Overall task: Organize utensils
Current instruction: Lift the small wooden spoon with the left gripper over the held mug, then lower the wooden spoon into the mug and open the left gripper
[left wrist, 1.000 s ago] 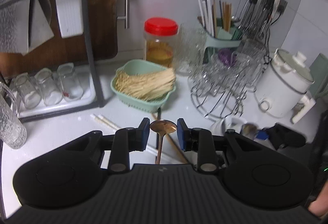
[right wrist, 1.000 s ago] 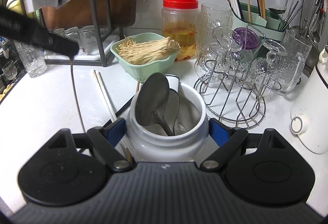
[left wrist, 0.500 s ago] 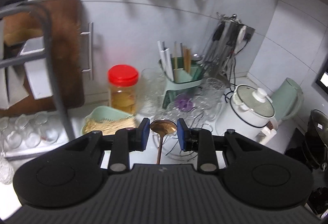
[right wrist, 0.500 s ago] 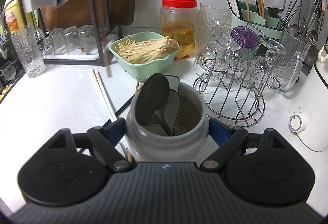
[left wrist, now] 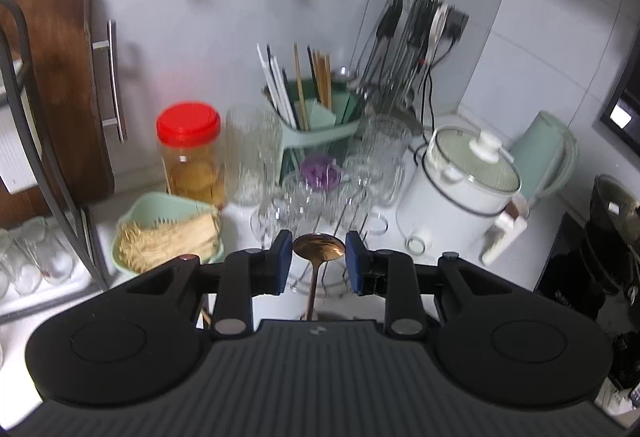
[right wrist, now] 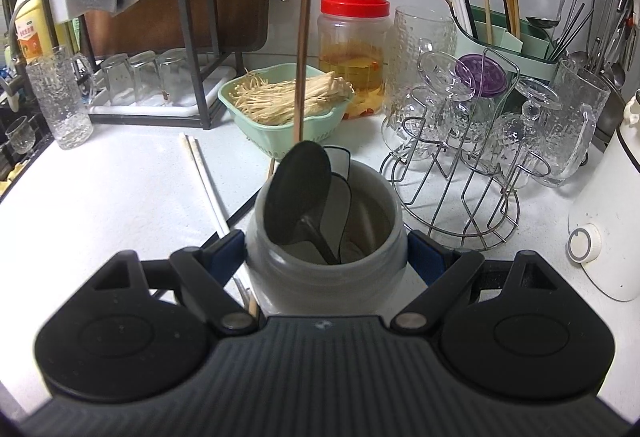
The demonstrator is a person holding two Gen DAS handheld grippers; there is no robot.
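Note:
My left gripper [left wrist: 319, 261] is shut on the bowl of a copper spoon [left wrist: 319, 247], whose handle hangs down beneath it. In the right wrist view that spoon's handle [right wrist: 304, 37] hangs nearly upright, with its tip just above and behind the rim of a pale grey jar [right wrist: 324, 277]. My right gripper [right wrist: 326, 253] is shut on that jar, one pad on each side. A black ladle-like spoon [right wrist: 298, 193] and other utensils stand inside the jar. White chopsticks [right wrist: 204, 177] lie on the counter to its left.
A green basket of noodles [right wrist: 280, 105], a red-lidded jar [right wrist: 354, 49], a wire rack of glasses [right wrist: 480, 141] and a green chopstick holder [right wrist: 508, 41] stand behind. The white cooker [right wrist: 612, 229] is at the right and a black dish rack [right wrist: 160, 37] at the left.
My left gripper has risen and swung over with the copper spoon, so its handle now hangs above the jar in the right wrist view. The right gripper and jar have stayed put.

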